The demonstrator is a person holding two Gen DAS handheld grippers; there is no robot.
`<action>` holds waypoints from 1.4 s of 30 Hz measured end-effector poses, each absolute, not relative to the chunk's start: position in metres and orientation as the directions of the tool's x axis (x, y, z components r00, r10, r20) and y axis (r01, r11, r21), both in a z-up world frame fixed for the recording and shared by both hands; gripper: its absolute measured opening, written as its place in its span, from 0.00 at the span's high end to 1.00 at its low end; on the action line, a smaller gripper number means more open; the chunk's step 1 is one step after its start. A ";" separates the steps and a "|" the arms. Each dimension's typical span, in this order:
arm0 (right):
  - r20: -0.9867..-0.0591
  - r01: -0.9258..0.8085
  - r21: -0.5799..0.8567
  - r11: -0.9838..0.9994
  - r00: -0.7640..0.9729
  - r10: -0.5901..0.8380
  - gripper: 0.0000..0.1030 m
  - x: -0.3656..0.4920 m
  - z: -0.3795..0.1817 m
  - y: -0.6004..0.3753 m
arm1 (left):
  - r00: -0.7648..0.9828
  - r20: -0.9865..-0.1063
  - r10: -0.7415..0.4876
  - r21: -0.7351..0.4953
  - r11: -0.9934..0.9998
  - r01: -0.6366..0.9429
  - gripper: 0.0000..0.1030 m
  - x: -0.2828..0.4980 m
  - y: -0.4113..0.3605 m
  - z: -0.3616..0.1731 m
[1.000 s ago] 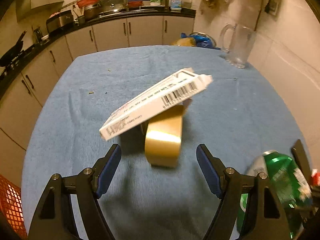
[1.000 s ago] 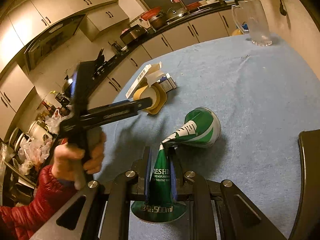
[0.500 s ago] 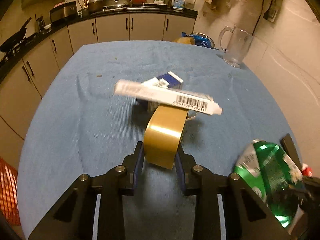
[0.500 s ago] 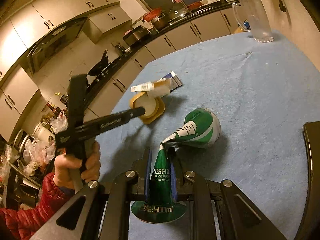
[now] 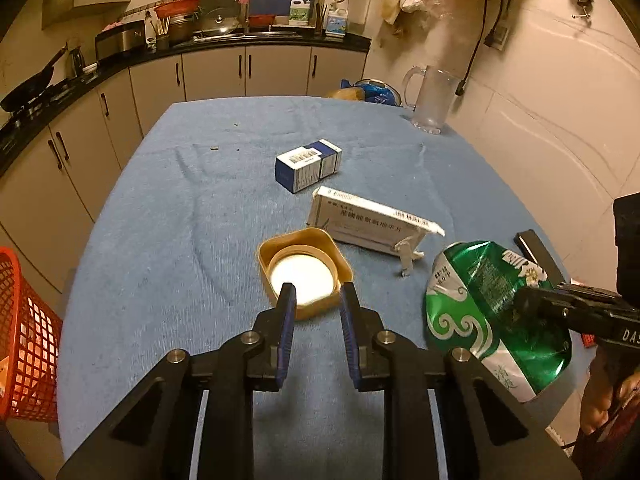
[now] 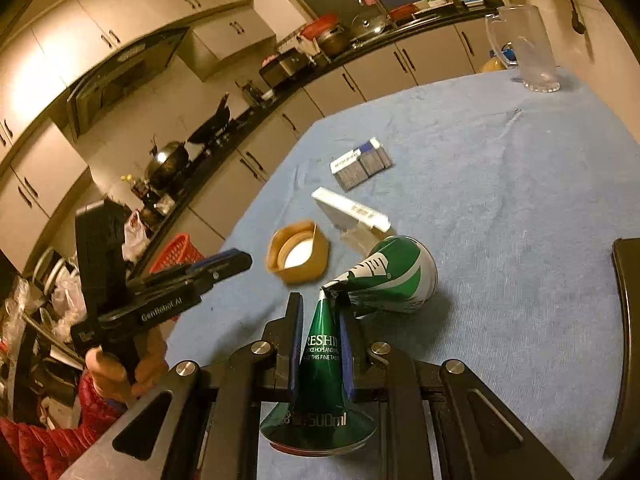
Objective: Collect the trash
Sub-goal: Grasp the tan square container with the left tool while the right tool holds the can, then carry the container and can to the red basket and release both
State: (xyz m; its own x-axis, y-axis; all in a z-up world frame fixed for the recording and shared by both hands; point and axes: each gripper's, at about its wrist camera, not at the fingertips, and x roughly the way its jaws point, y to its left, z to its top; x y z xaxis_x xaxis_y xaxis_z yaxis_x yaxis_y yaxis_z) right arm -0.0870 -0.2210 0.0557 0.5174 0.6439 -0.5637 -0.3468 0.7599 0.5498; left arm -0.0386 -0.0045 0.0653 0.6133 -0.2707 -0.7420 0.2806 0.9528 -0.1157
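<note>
A: Kitchen, warm light; blue cloth on the table (image 5: 160, 220), cabinets along the far and left walls. Where does the trash lie?

B: Tan lid (image 5: 304, 276) lies flat, open side up, near the middle. White carton (image 5: 368, 224) lies just right of it and farther off, one end flap open. Blue-and-white box (image 5: 308, 164) lies farther still. Glass mug (image 5: 430, 100) stands at the far right corner. Red basket (image 5: 24, 340) sits off the table's near left edge.

A: Left gripper (image 5: 317, 300)?

B: Jaws closing, narrow gap, nothing pinched. From its own camera the lid's near rim shows past the fingertips. The right wrist view is blurred there; it puts the tips just left of the lid, apart from it.

A: Right gripper (image 6: 320, 308)?

B: Clamped on the flattened near end of the crushed green can (image 6: 384, 276). The can's round end points away, near the carton's flap; whether they touch I cannot tell.
</note>
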 end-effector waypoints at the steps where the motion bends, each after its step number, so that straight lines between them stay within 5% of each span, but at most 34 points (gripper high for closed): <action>1: -0.571 -0.346 0.545 0.764 0.514 0.640 0.82 -0.088 0.055 -0.220 | 0.611 -0.744 -0.271 -0.115 0.953 0.281 0.79 -0.038 -0.004 0.063; 4: -0.602 -0.342 0.526 0.778 0.497 0.625 0.82 -0.092 0.050 -0.220 | 0.589 -0.768 -0.252 -0.107 0.957 0.270 0.79 -0.032 -0.004 0.055; 8: -0.620 -0.337 0.519 0.785 0.483 0.618 0.81 -0.095 0.044 -0.219 | 0.569 -0.781 -0.257 -0.136 0.960 0.245 0.37 -0.023 0.003 0.049; 12: -0.621 -0.333 0.527 0.782 0.476 0.622 0.81 -0.095 0.038 -0.220 | 0.559 -0.781 -0.279 -0.163 0.955 0.249 0.21 -0.022 0.003 0.048; 25: -0.609 -0.299 0.563 0.770 0.480 0.632 0.81 -0.099 0.028 -0.242 | 0.566 -0.815 -0.127 -0.017 0.981 0.195 0.20 0.011 -0.045 0.022; 28: -0.600 -0.298 0.580 0.758 0.473 0.645 0.81 -0.098 0.028 -0.244 | 0.565 -0.821 -0.085 0.011 0.986 0.166 0.35 0.016 -0.044 0.015; 42: -0.566 -0.326 0.596 0.734 0.477 0.672 0.84 -0.099 0.034 -0.228 | 0.628 -0.764 -0.149 -0.036 0.981 0.189 0.35 -0.014 -0.018 0.037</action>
State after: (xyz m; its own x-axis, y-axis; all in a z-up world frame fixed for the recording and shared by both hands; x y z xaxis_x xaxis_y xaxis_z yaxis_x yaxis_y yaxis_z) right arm -0.0994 -0.2276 0.0339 0.4771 0.6721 -0.5662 -0.3261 0.7337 0.5961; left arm -0.0139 -0.0177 0.0373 0.6276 -0.1485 -0.7642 0.1890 0.9813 -0.0355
